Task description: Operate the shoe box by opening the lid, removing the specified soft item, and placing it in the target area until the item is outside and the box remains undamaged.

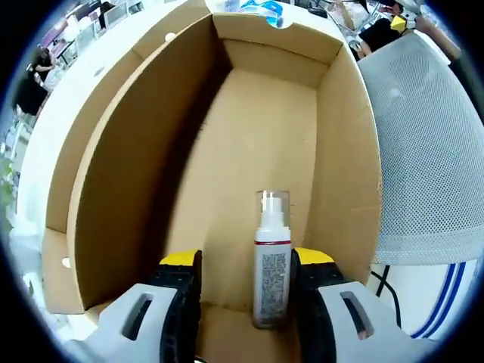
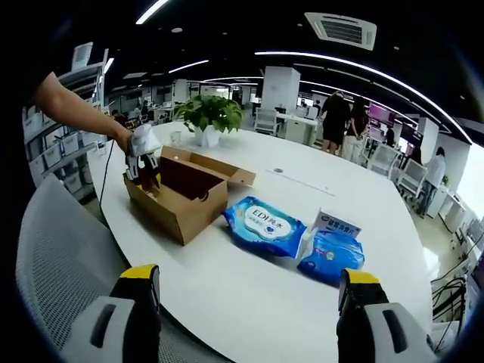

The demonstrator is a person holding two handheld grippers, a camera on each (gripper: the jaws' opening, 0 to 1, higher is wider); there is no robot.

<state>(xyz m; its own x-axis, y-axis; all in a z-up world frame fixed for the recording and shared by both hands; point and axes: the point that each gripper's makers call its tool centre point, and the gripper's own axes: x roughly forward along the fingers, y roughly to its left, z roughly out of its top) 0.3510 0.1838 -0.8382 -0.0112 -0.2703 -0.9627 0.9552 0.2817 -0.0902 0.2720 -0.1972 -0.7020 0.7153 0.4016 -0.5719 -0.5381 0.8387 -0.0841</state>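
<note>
The left tongs (image 1: 246, 280) reached down into the open shoe box (image 1: 136, 181), their yellow-tipped jaws apart on either side of a small white spray bottle (image 1: 271, 265) that stood upright on the cardboard floor near the box's right wall; whether the jaws touched the bottle could not be told. In the right gripper view, the right tongs (image 2: 249, 283) hung wide open and empty above the white bench (image 2: 227, 295). Beyond them lay two blue soft packs of wipes (image 2: 261, 224) (image 2: 330, 255) side by side, just beside the shoe box, whose lid was folded back. A person's hand (image 2: 121, 138) held the left tongs in the box. A potted plant (image 2: 208, 117) stood farther back on the bench, and a mesh chair back (image 2: 53, 257) sat near the bench's edge.
</note>
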